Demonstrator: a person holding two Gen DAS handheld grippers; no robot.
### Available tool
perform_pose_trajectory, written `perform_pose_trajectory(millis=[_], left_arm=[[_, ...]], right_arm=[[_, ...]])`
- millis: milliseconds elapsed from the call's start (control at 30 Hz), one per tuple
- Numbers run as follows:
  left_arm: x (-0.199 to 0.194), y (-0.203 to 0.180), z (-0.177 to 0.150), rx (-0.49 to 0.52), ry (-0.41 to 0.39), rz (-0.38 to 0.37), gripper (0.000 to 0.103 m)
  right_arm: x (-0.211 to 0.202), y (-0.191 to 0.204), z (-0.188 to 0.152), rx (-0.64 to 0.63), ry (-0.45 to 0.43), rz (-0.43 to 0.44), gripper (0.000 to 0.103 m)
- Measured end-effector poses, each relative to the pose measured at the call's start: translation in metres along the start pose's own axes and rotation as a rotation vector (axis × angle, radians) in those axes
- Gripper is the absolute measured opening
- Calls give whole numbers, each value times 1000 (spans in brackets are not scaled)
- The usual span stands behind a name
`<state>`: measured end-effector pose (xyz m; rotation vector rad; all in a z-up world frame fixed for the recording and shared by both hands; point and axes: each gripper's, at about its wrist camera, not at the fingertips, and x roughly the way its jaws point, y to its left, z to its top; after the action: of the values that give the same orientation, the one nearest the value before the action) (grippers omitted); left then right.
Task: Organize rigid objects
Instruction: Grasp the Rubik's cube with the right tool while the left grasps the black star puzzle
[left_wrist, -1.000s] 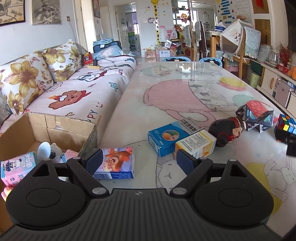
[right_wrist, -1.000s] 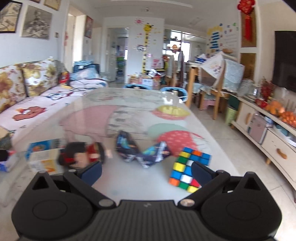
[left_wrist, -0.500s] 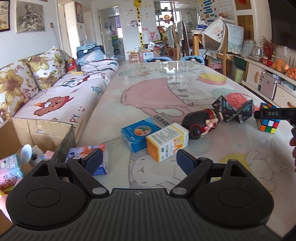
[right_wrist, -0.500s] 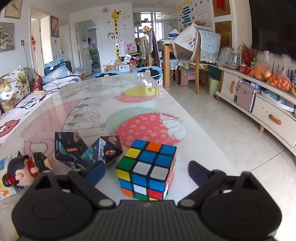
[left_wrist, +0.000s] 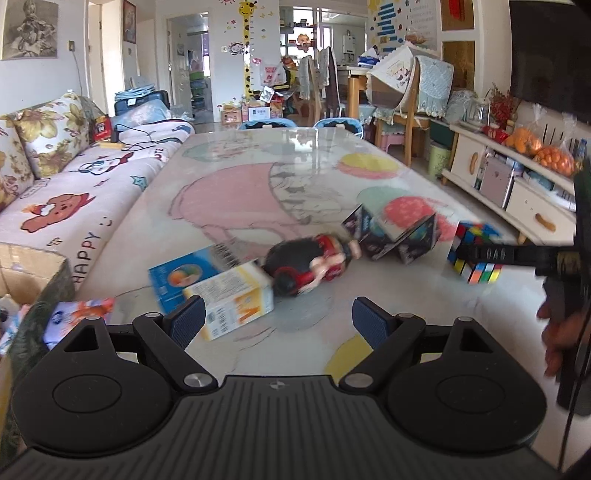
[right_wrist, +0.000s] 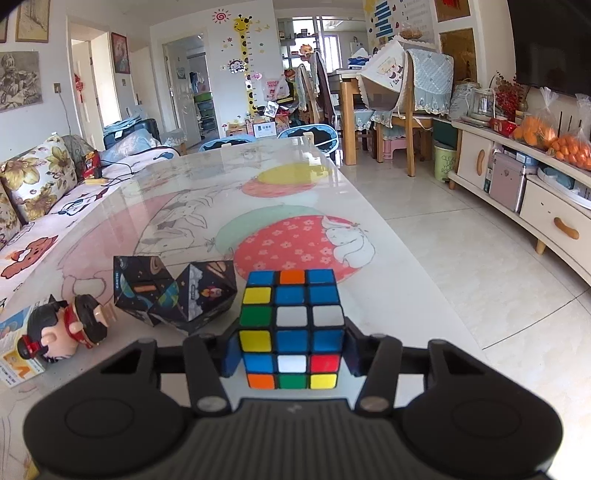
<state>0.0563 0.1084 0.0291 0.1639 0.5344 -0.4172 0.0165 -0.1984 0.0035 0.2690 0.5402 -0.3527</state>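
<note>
Right wrist view: the right gripper has just been closing, and its fingers now clamp the puzzle cube on two opposite flat faces — the natural hold for a rigid block, since parallel pads seat squarely on parallel sides. The cube sits at 6 o'clock in this view, on the table near its right-hand edge; whether it has left the surface cannot be told.

At 9 o'clock from the cube lies the folding star-print cube toy, just beside it and apart. Farther toward 9 o'clock a small doll figure lies on its side against a yellow-and-white carton.

Left wrist view: the left gripper hovers with its fingers spread wide and nothing between them, low over the table. The carton lies just beyond its left finger, at 11 o'clock, with a blue box behind it. At 9 o'clock an open cardboard box stands off the table's edge, already holding small items — judged to be the collecting bin. The clamped cube appears at 3 o'clock, well apart from that box, so a carry across the table seems to remain.
</note>
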Motion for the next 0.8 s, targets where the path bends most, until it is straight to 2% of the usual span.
perform_pose_trajectory(millis=[167, 400, 533, 800], left_arm=[[29, -21, 30, -61, -14, -25, 103], [93, -47, 59, -120, 47, -36, 103], [123, -55, 70, -115, 80, -25, 103], [168, -51, 80, -130, 175, -30, 86]], right_arm=[[-7, -5, -3, -11, -2, 16, 51], [-4, -10, 0, 3, -6, 33, 52], [0, -9, 2, 11, -1, 40, 52], [4, -9, 6, -5, -10, 35, 58]])
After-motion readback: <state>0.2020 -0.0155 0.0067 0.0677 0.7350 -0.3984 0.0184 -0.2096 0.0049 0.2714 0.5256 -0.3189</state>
